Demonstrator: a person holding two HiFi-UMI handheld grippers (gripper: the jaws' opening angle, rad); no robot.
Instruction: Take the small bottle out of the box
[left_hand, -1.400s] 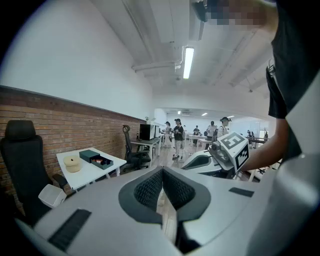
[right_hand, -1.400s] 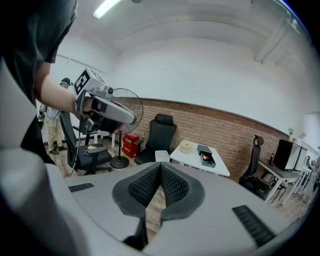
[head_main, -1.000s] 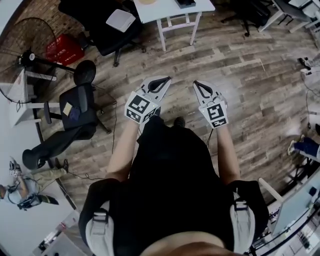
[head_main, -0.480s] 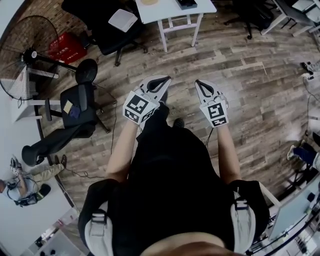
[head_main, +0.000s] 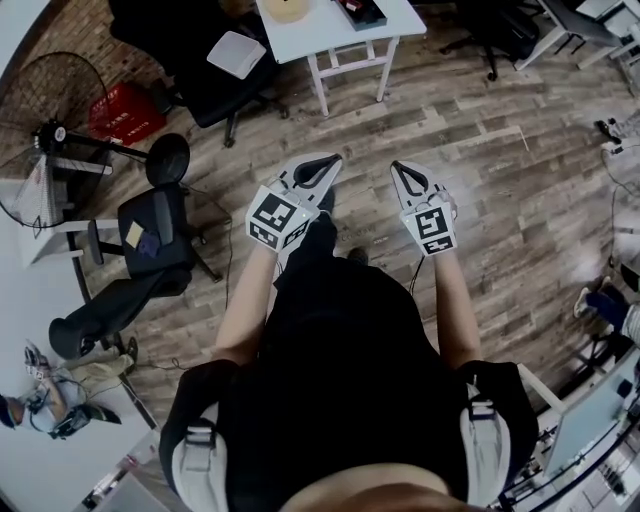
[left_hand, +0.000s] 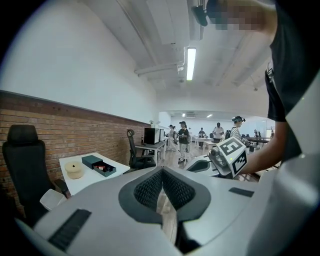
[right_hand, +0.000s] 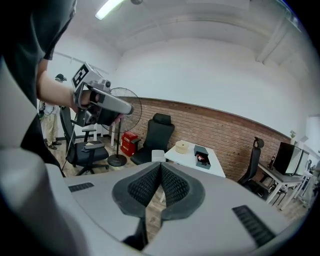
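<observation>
As the person (head_main: 340, 380) has walked forward over the last second, the white worktop (head_main: 318, 38) has come further into the top of the head view. We now record the dark box (left_hand: 98, 165) standing on it, just beside a round tan object (left_hand: 74, 170). We judge the approach to be under way and the reach not yet begun. The left gripper (head_main: 322, 166) and the right gripper (head_main: 400, 172) are held out over the wood floor (head_main: 480, 150), well apart from the worktop, each with jaws pressed together on nothing. The small bottle presumably lies in the box, which appears open, but we cannot make it out. The right gripper view shows only a reddish speck inside, too small to identify. In the head view the top edge cuts the box off.
</observation>
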